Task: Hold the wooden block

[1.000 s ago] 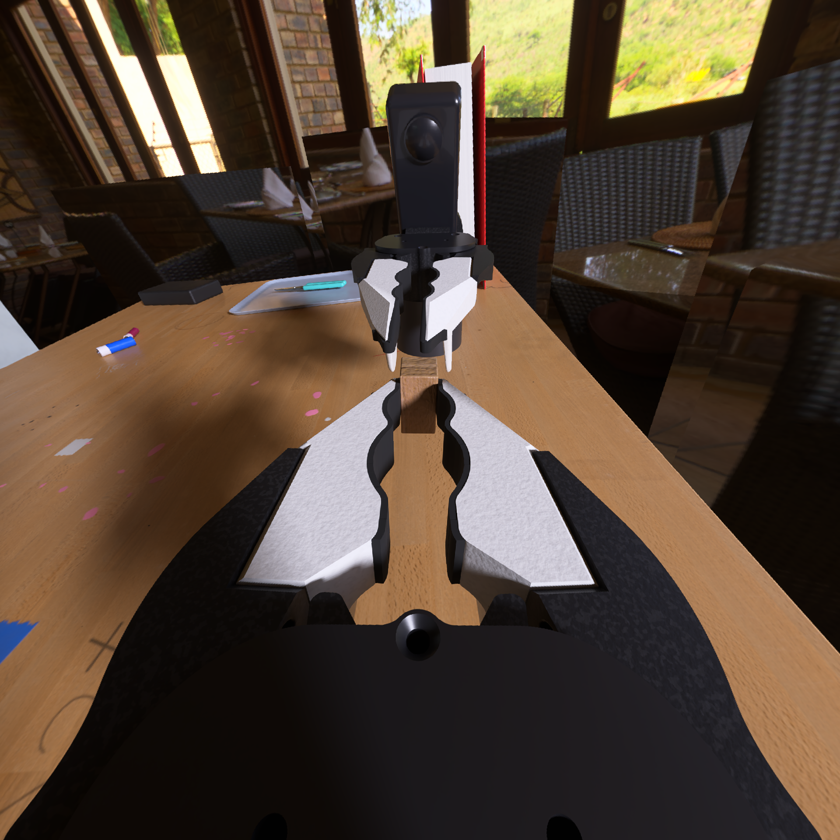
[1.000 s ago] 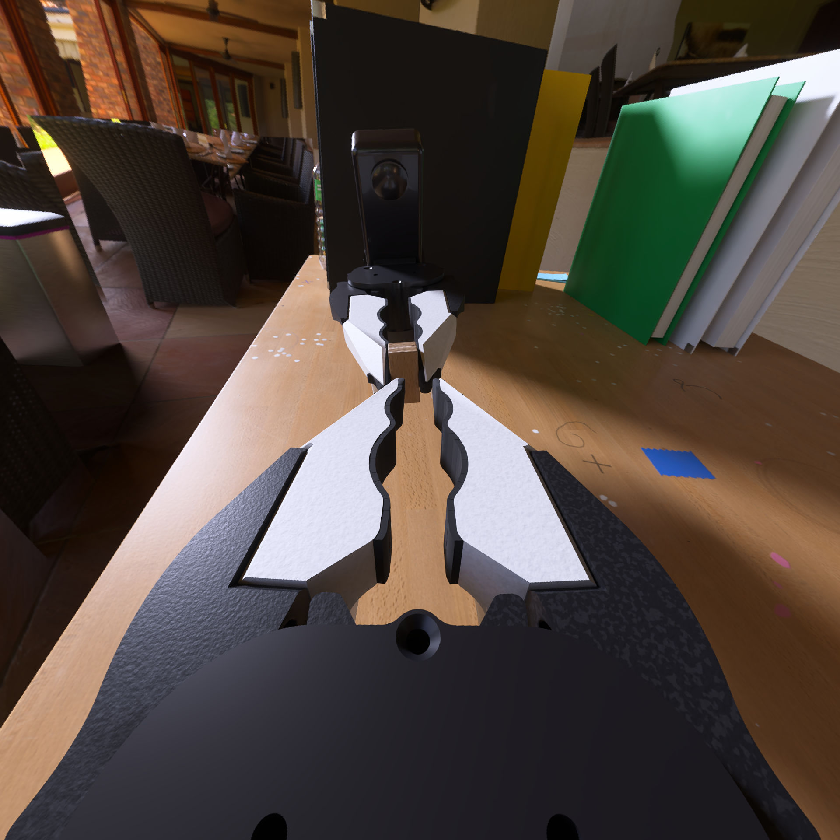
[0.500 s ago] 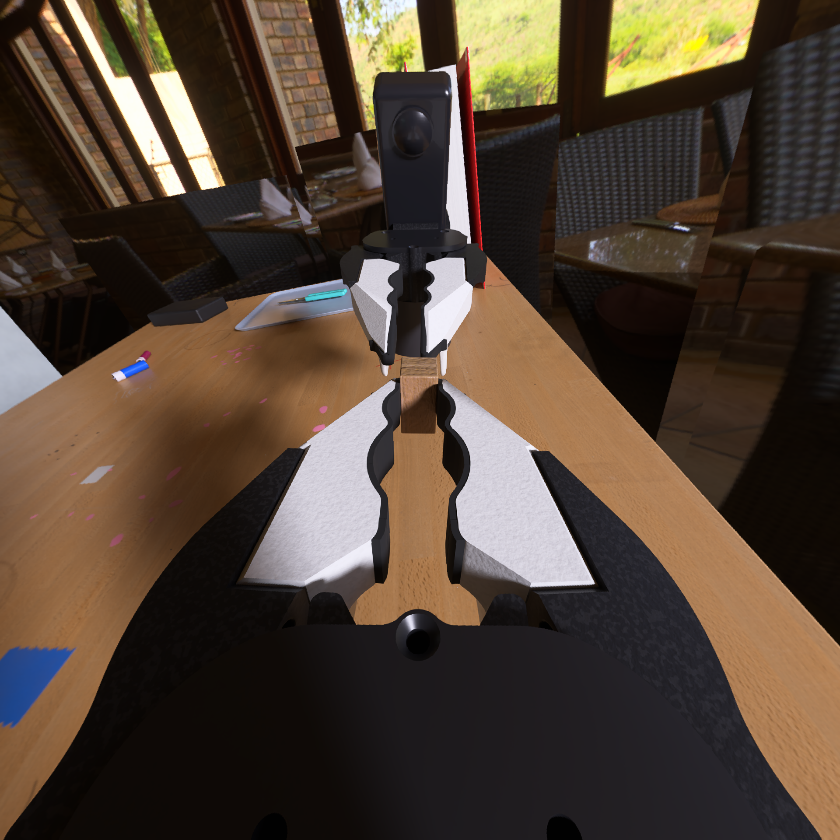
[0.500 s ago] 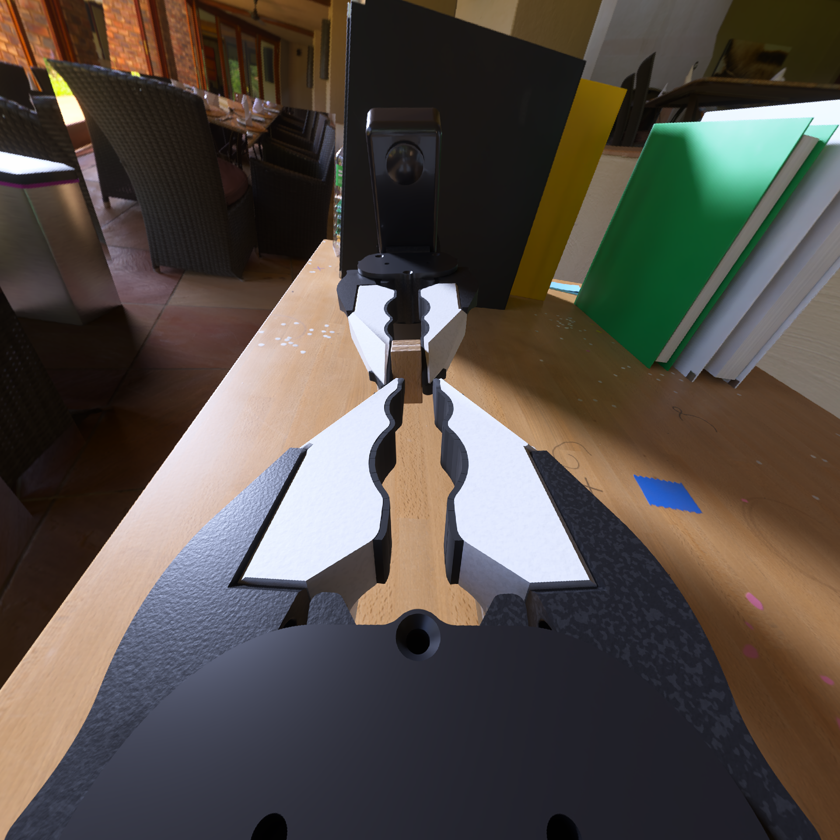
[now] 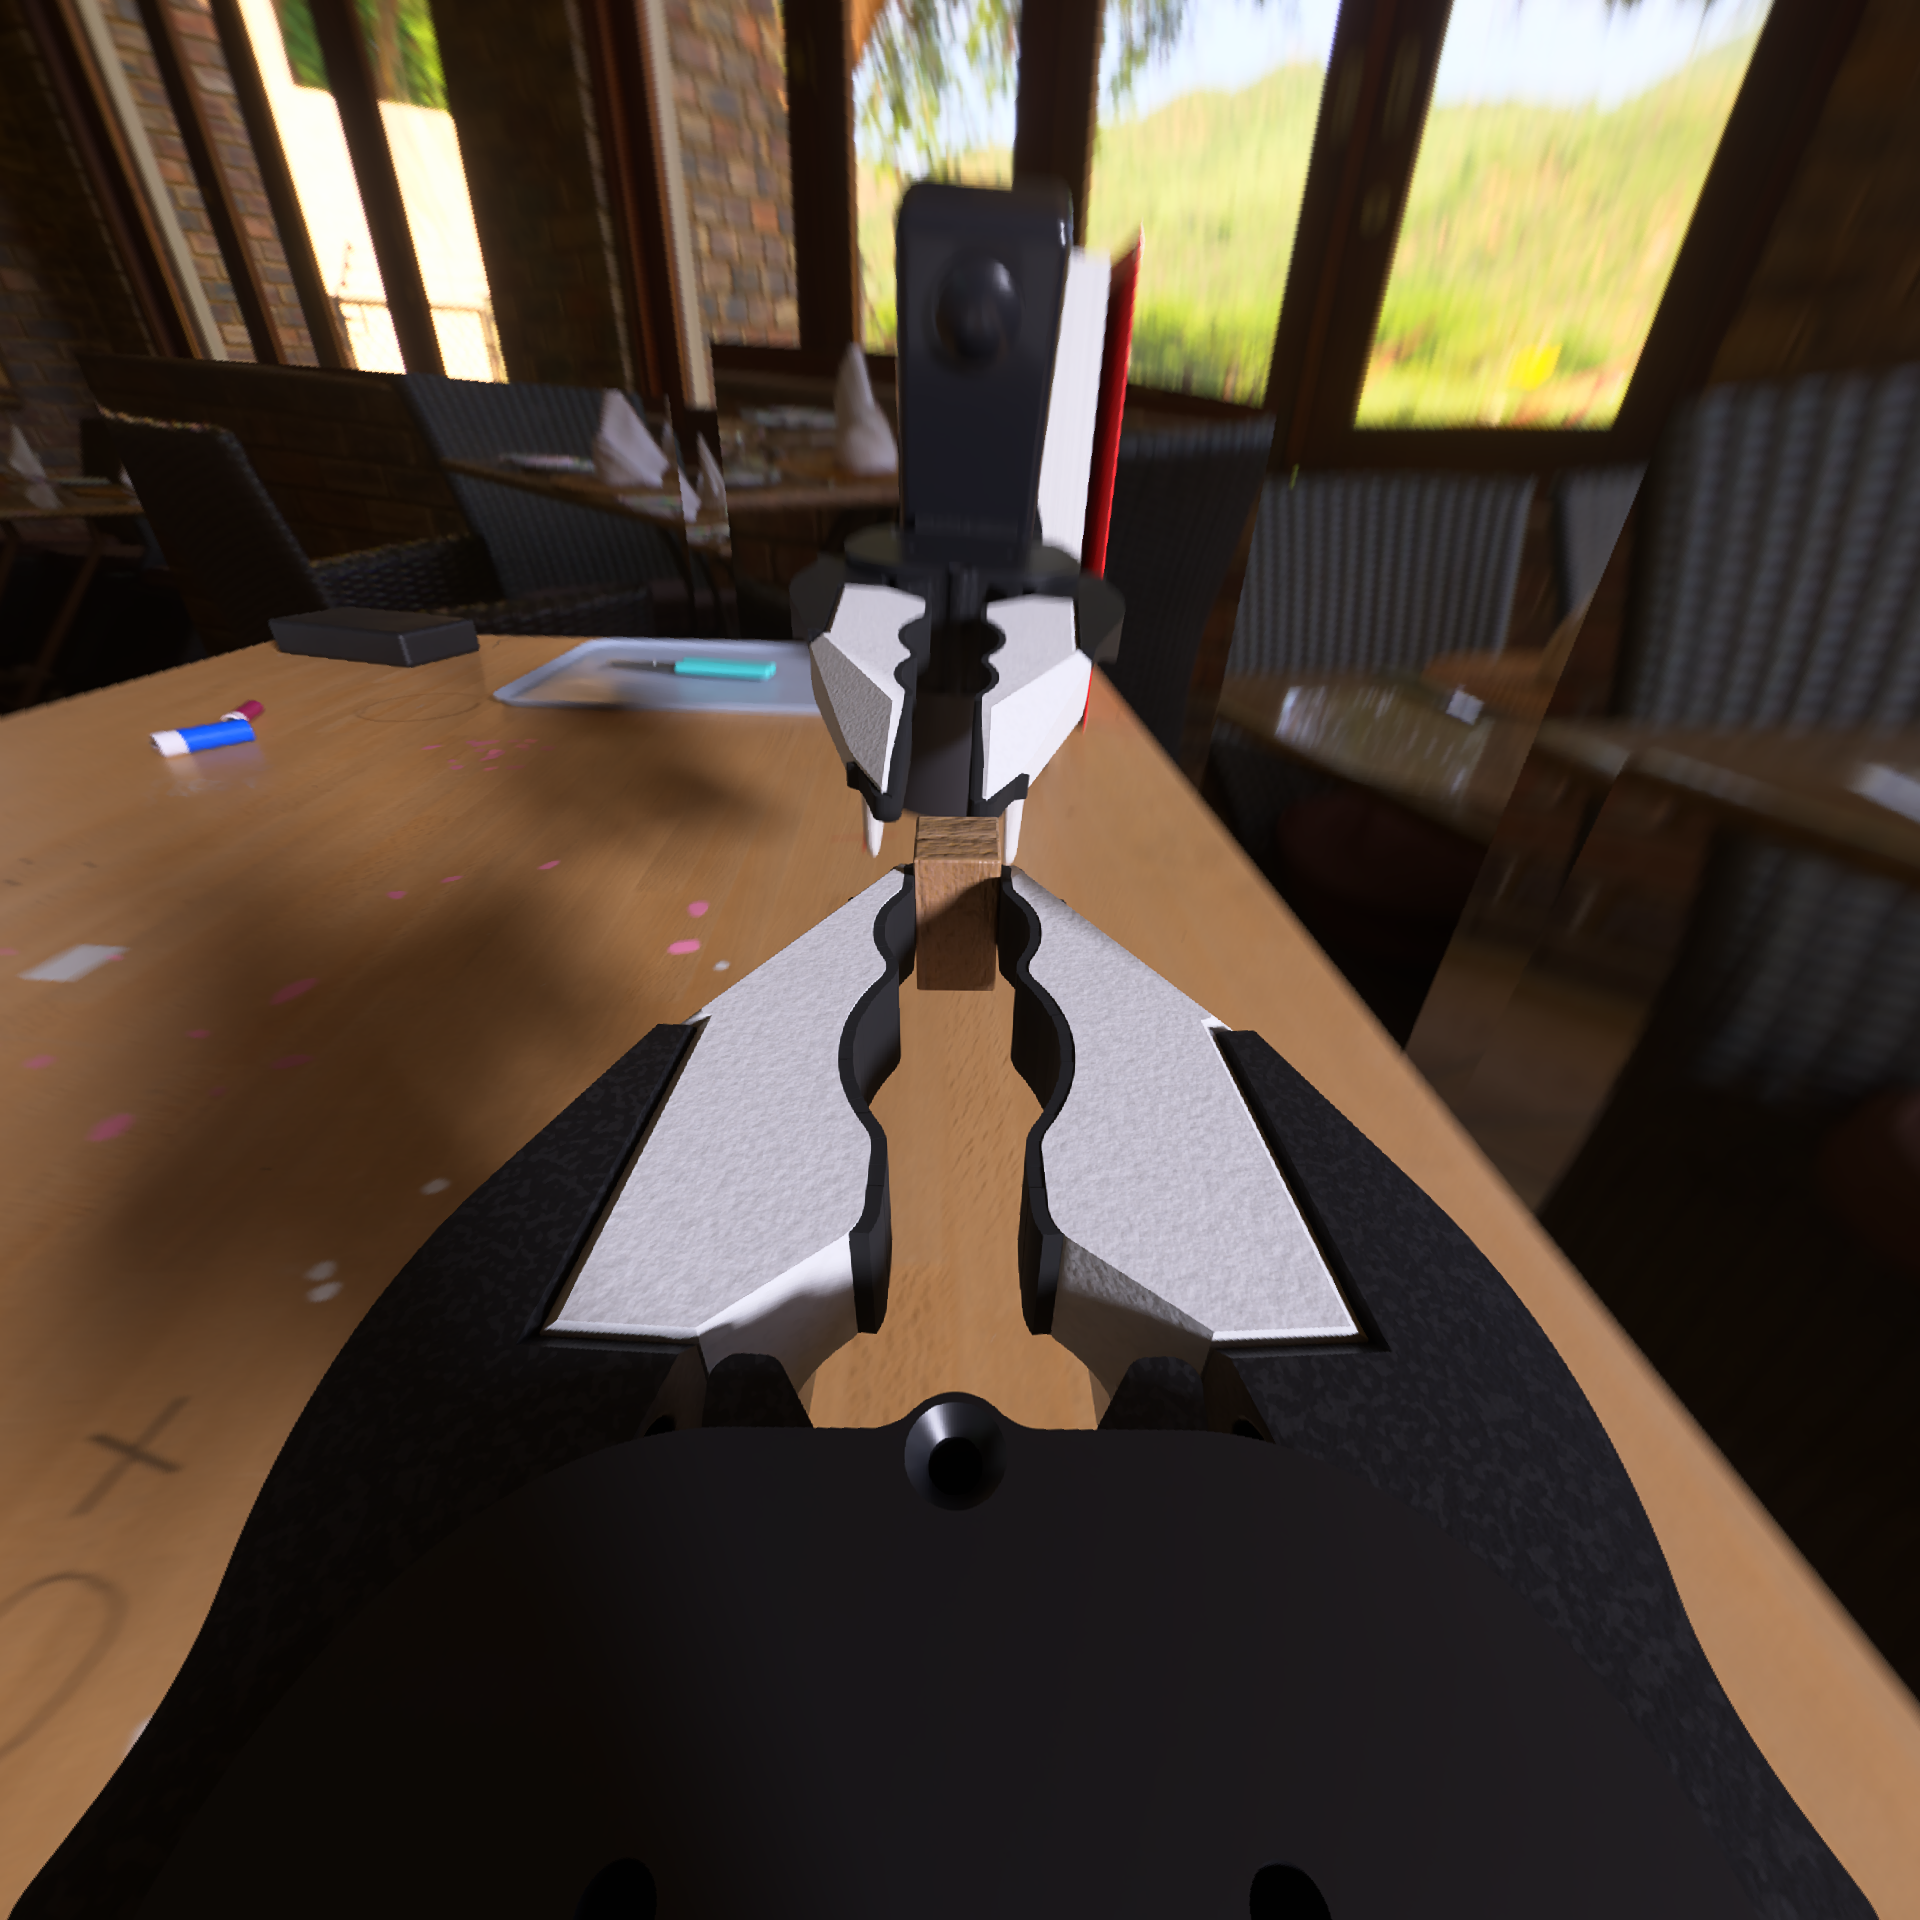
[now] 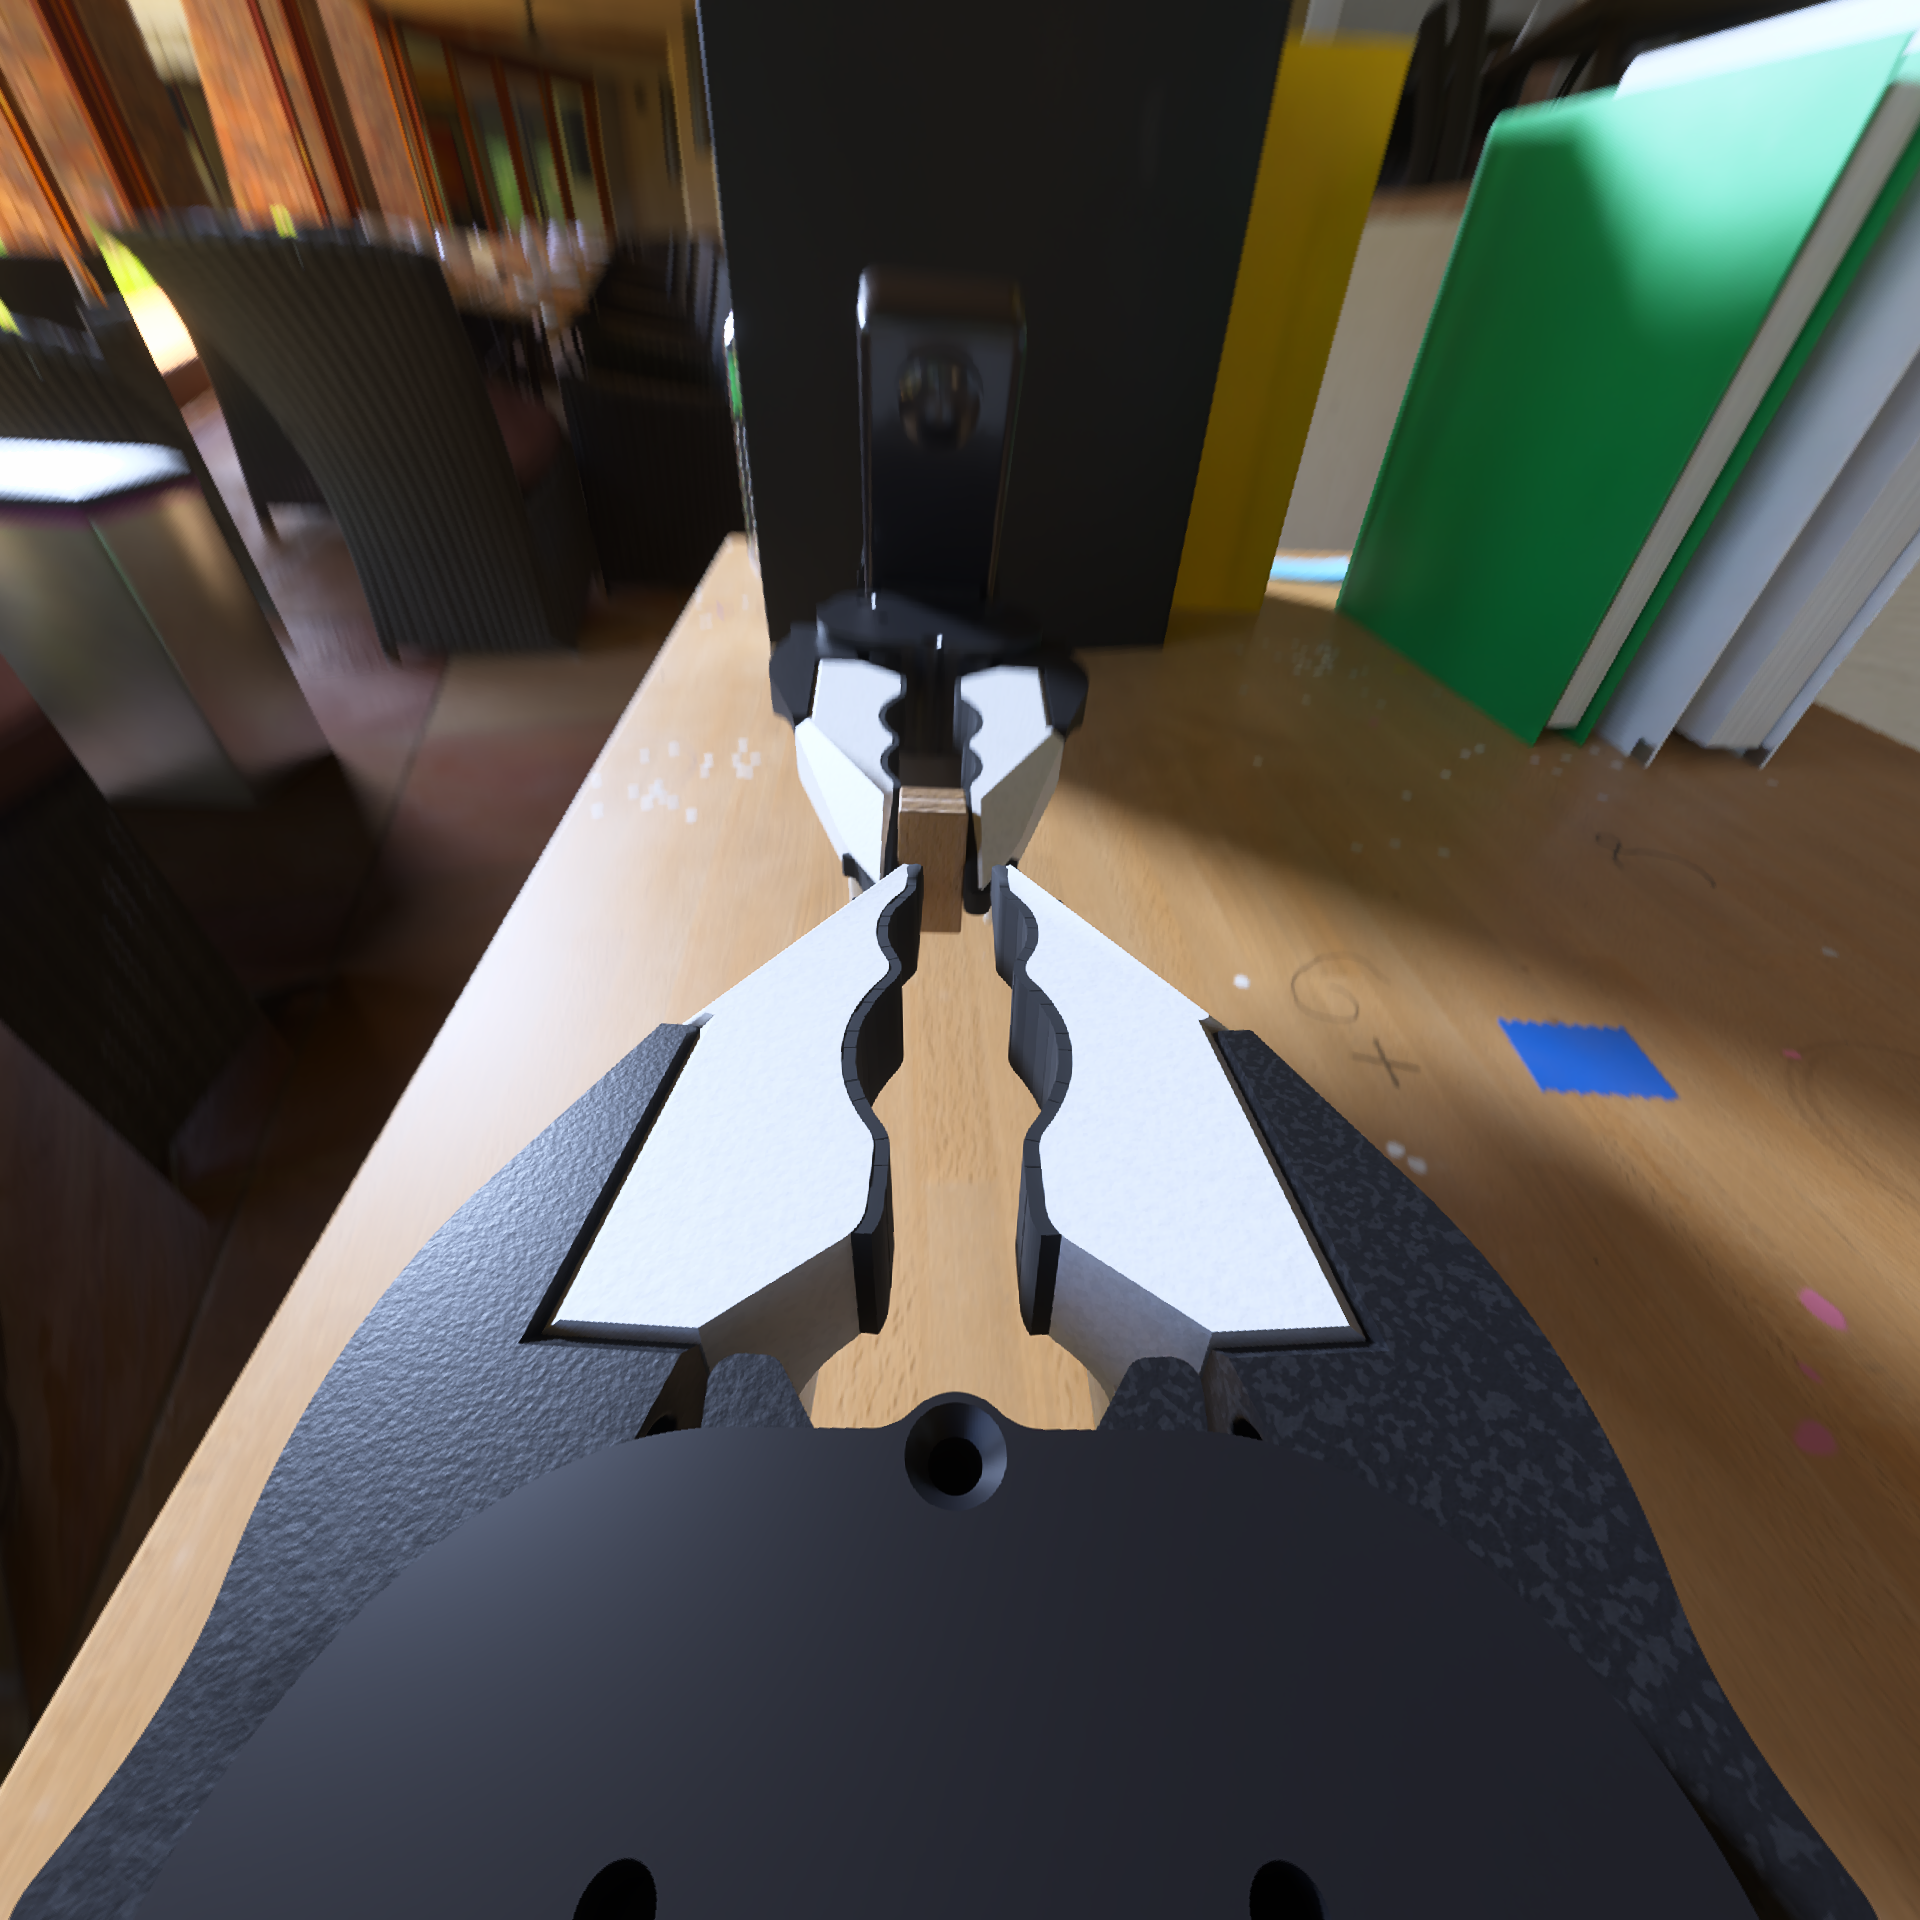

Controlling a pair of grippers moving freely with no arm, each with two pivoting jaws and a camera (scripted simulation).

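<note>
- Wood, pale brown: the wooden block (image 5: 956,925) sits clenched at one end between the tips of the left claw (image 5: 956,914), held above the counter (image 5: 416,935), judging by the shadow under it.
- Left wrist view: the right claw (image 5: 940,831) faces in from the far end; its white tips flank the block's far end. Cannot tell from here whether they touch it.
- Same view, background, well apart: a blue marker (image 5: 203,736), a grey tray (image 5: 582,681) holding a teal-handled tool (image 5: 717,668), a flat black box (image 5: 372,634), a red-covered book (image 5: 1107,416) standing upright.
- Right wrist view: the right claw (image 6: 956,904) tips stand either side of the block (image 6: 935,842) with a visible gap on one side; not closed on it. The left claw (image 6: 930,810) grips the far end.
- Same view: green book (image 6: 1579,395) and black panel (image 6: 987,156) behind; blue patch (image 6: 1584,1058) on the counter.
- Step judged: hold established by left; next move probably needs the right claw to close squarely without twisting the block.
</note>
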